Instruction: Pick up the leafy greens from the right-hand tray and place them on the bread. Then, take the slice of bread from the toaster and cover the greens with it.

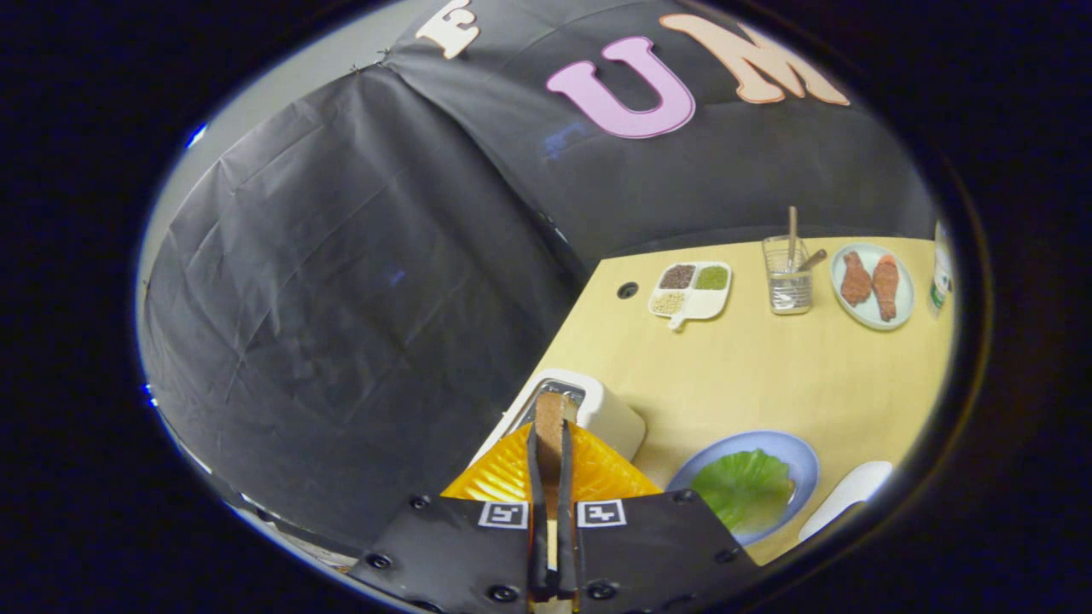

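My gripper [549,433] is shut on a slice of bread [550,409], held edge-on between both fingers with its brown crust sticking out past them. The slice hangs just above the slot of the white toaster [610,418], which stands at the table's left edge. To the right of the fingers, a green leaf [744,488] lies spread on a blue plate [798,456]. Whatever lies under the leaf is hidden. Part of a white tray [849,495] shows beyond the plate on the right.
On the light wooden table [768,375], at the far side, stand a white divided dish of grains [691,290], a clear glass with sticks [787,277], a plate with two drumsticks [872,286] and a bottle [941,273]. The booth's black cloth wall rises on the left.
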`<state>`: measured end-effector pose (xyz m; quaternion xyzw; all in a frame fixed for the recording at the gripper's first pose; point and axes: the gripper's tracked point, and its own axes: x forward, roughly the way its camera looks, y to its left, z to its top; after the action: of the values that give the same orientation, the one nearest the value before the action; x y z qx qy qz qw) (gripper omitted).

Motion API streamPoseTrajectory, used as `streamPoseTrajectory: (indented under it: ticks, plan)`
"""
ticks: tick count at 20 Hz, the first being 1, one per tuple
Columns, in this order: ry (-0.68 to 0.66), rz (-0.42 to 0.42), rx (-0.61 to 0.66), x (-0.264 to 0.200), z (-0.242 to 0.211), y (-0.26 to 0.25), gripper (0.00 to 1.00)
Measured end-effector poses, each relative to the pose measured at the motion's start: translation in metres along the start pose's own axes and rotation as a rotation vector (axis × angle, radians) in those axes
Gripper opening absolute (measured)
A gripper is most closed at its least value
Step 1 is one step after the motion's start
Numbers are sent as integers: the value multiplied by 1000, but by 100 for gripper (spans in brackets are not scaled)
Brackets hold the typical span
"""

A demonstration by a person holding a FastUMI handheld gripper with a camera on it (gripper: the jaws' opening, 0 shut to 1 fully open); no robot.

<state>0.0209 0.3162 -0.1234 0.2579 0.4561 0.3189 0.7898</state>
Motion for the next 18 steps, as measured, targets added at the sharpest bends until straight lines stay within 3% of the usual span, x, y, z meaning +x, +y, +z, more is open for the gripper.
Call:
streamPoseTrajectory:
  ticks: [18]
  plan:
    - [35, -126, 142, -8, -58, -119, 7]
